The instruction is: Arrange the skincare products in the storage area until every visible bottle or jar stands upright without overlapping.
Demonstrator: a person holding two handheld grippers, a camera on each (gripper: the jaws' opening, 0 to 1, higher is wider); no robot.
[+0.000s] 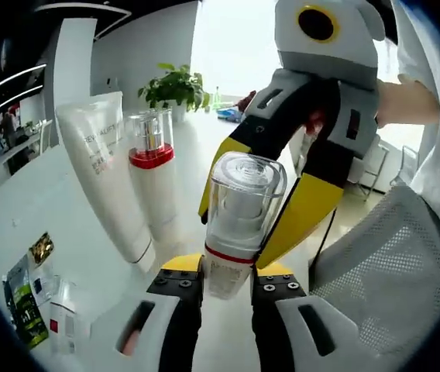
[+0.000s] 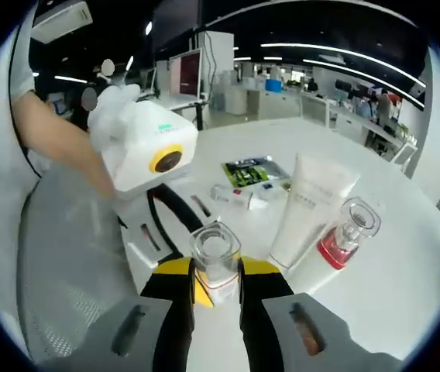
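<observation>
White bench carries your work: both your left gripper and right gripper have their fingers clamped on the clear-capped bottle. Beyond it, a white tube and a red-collared bottle stand touching.

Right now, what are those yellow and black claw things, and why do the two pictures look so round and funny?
They are two grabbers, one in each of a person's hands. Each carries a fisheye camera, so each picture looks along one grabber's claws. Both the left gripper and the right gripper pinch the same clear-capped bottle between them. On the white table stand a white tube on its cap and, beside it, a bottle with a red band. Some small packets lie flat nearby.
</observation>
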